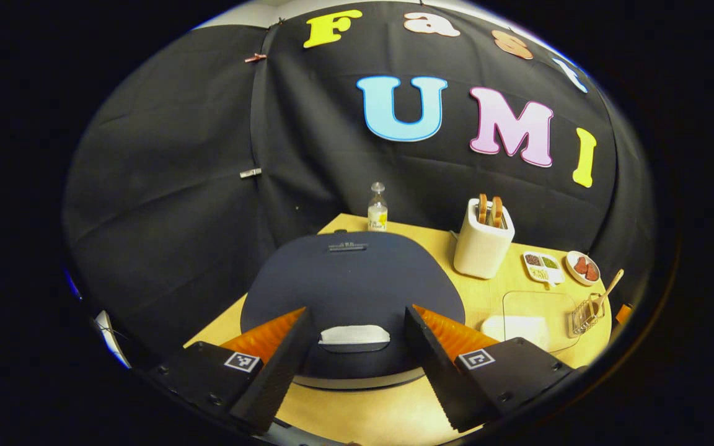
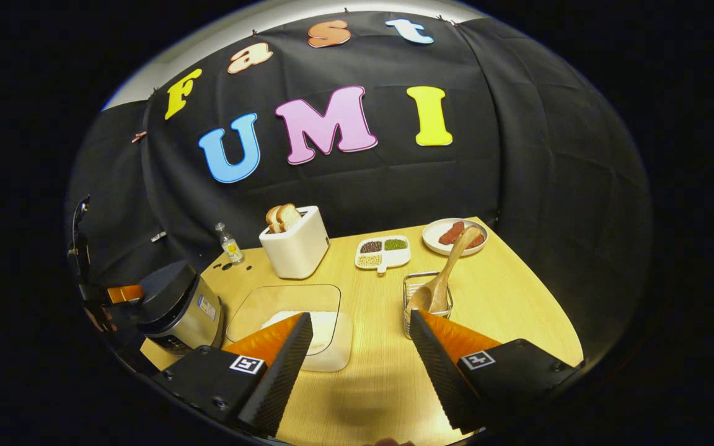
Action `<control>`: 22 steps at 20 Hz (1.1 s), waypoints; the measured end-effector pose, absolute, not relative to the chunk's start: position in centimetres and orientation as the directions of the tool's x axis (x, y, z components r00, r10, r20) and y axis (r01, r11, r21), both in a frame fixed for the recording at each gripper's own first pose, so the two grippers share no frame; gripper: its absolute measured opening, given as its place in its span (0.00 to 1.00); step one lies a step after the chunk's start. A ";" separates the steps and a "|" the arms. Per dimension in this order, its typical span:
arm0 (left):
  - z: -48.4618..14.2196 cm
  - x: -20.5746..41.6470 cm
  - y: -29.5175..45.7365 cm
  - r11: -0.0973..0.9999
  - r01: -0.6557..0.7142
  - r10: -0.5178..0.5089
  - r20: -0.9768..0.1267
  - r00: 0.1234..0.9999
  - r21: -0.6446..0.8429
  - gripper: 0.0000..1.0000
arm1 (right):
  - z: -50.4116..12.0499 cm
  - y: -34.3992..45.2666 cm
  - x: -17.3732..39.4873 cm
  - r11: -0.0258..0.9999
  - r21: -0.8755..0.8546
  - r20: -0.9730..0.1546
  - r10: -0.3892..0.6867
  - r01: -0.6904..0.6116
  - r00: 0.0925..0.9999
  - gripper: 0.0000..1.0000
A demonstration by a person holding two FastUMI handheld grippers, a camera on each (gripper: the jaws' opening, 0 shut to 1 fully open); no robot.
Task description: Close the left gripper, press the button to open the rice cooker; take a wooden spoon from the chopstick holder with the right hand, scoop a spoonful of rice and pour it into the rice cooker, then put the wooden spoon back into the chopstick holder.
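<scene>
Dark and still shut, the rice cooker (image 1: 351,291) sits right ahead of our left gripper (image 1: 354,365), whose fingers stand wide apart on either side of the pale release button (image 1: 354,335) at the lid's front edge. We judge the first step as not yet done: we should bring those fingers together first, then come down on the middle of the button with the joined tips, pressing straight so they do not slide off onto the lid.

Our right gripper (image 2: 360,365) hovers with fingers apart above the wooden table (image 2: 506,310), empty. Just beyond it the wooden spoon (image 2: 440,279) leans in the wire chopstick holder (image 2: 428,303), bowl end down and handle toward the plate of sausage (image 2: 456,235). The clear box of rice (image 2: 298,322) lies near, between holder and cooker. Farther back stand a white toaster (image 2: 295,248), a divided dish of grains (image 2: 383,251) and a small bottle (image 2: 230,244).

Writing on the cooker's lid and side label, and on the bottle, is too small for us to make out.
</scene>
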State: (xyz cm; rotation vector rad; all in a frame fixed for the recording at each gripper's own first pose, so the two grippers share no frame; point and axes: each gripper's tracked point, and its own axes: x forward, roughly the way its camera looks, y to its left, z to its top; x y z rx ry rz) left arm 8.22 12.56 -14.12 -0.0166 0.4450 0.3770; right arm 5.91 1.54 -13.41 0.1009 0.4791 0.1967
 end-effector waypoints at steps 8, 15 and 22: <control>-15.1 8.3 12.4 0.932 -0.350 0.356 -0.404 0.843 0.092 1.00 | -13.2 -0.4 5.5 0.978 0.135 -0.446 0.202 -0.158 0.872 0.99; -12.3 7.3 9.5 0.948 -0.299 0.320 -0.322 0.891 0.114 0.97 | -10.5 -2.5 6.1 0.979 0.136 -0.374 0.195 -0.154 0.907 0.98; -5.9 5.4 -2.0 0.979 -0.203 0.205 -0.098 0.974 0.031 0.95 | -5.9 -5.5 6.8 0.986 0.091 -0.261 0.160 -0.141 0.952 0.99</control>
